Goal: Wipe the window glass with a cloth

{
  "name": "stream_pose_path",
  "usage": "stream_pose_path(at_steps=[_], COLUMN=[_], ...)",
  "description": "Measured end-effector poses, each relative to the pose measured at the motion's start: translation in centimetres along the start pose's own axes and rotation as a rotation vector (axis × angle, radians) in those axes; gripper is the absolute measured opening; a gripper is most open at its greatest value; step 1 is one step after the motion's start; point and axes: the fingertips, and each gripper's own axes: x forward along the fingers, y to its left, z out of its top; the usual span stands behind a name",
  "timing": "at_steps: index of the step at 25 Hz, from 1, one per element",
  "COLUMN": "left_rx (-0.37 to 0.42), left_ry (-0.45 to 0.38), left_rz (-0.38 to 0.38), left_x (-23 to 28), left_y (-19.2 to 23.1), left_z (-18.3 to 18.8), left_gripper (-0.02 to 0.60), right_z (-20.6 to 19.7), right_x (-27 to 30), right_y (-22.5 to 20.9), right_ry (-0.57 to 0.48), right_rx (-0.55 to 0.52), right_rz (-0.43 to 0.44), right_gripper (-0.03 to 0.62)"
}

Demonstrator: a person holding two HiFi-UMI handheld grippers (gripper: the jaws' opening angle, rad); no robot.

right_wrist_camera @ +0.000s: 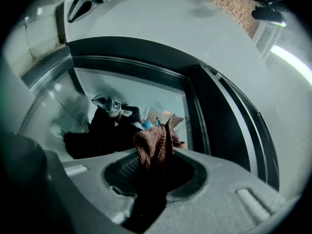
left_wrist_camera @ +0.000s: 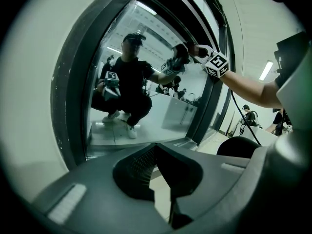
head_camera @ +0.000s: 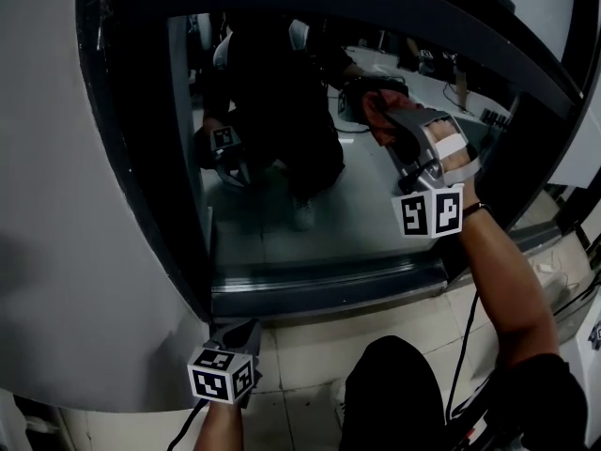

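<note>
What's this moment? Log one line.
left tongs shut, empty | right tongs shut on brown knitted cloth | cloth at dark-framed window glass

Pane's middle and left: the window glass [head_camera: 282, 233] lay bare, open for a gripper to pass.
Pane's upper right corner: taken up by the right gripper [head_camera: 380, 120] and its cloth [head_camera: 373, 111], near the dark frame [head_camera: 526, 148].
Under the sill [head_camera: 329, 287]: the left gripper [head_camera: 235, 334] sat by the frame's lower left corner, off the glass.

Dim, greenish pictures — window glass [head_camera: 282, 242] throws strong reflections; gripper views bulge, with black vignetted corners.
</note>
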Motion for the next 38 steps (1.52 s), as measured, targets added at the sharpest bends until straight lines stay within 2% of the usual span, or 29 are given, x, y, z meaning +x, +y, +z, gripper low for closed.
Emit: stream_pose_path(at_steps=[14,25,38], left_rx=[0.002,0.009,0.018], left_ry=[0.002,0.006,0.007], left_rz=[-0.006,-0.007,-0.012], left_x=[0.4,0.4,0.8], left_y=[0.0,-0.2,-0.3], left_z=[0.0,-0.2,-0.2], left_gripper=[0.017,0.017,0.017], right_z=[1.6,3.8,5.1], right_x=[-1.2,-2.4,-3.2], right_y=[5.4,11.0,14.6], right_ry=[-0.013,-0.006,-0.029], right_rx=[0.043,0.115,0.135], right_rz=[0.068,0.172,0.236], right_gripper=[0.074,0.072,0.074])
